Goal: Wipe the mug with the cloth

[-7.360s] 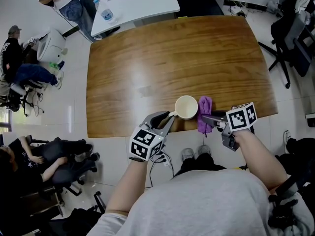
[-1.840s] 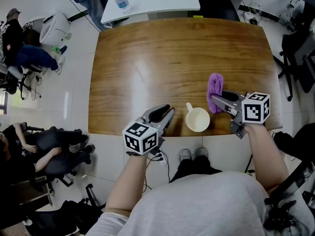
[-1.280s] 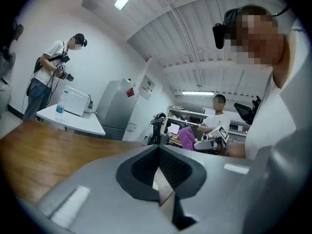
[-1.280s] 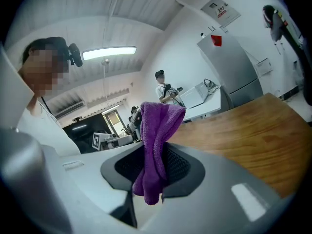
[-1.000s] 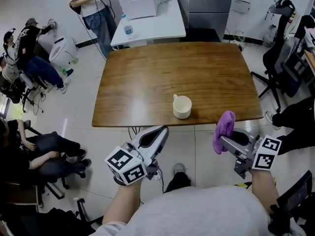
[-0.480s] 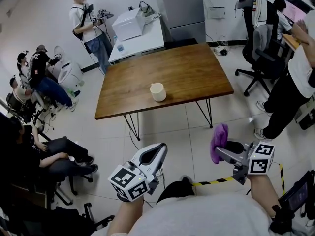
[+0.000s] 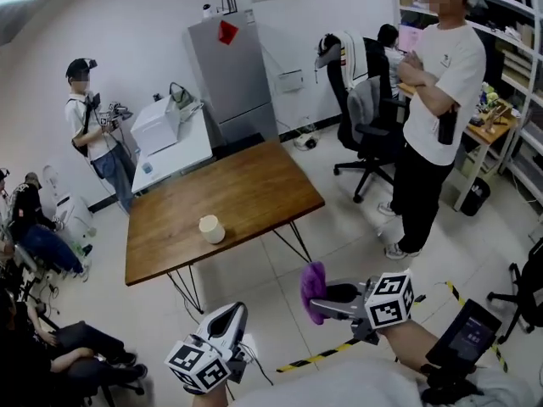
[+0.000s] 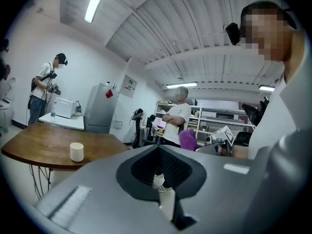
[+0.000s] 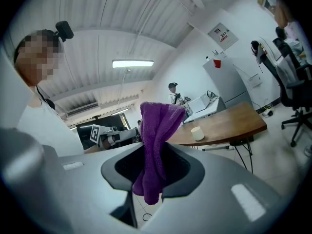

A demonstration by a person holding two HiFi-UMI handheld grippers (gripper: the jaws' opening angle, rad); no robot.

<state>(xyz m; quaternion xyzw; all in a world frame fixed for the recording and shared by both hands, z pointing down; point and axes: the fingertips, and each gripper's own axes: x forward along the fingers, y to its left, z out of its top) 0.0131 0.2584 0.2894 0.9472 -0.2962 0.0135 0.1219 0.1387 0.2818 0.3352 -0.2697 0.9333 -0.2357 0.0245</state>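
Note:
The cream mug (image 7: 210, 228) stands alone on the wooden table (image 7: 246, 192), far off across the floor. It shows small in the left gripper view (image 8: 76, 151) and in the right gripper view (image 9: 197, 133). My right gripper (image 7: 316, 302) is held out level over the tiled floor, shut on the purple cloth (image 7: 313, 288). The cloth (image 9: 157, 135) stands up out of the jaws and hangs below them. My left gripper (image 7: 237, 314) is shut with nothing in it, low at the left, also far from the table.
A person in a white shirt (image 7: 434, 100) stands at the right beside office chairs (image 7: 365, 113). A grey fridge (image 7: 233, 70) and a white table (image 7: 174, 142) stand behind the wooden one. More people (image 7: 89, 121) are at the left. Yellow-black tape (image 7: 327, 354) crosses the floor.
Both grippers have drawn well back from the table, the right one carrying the cloth. The mug stays on the table, now much farther away. The head view has tilted up.

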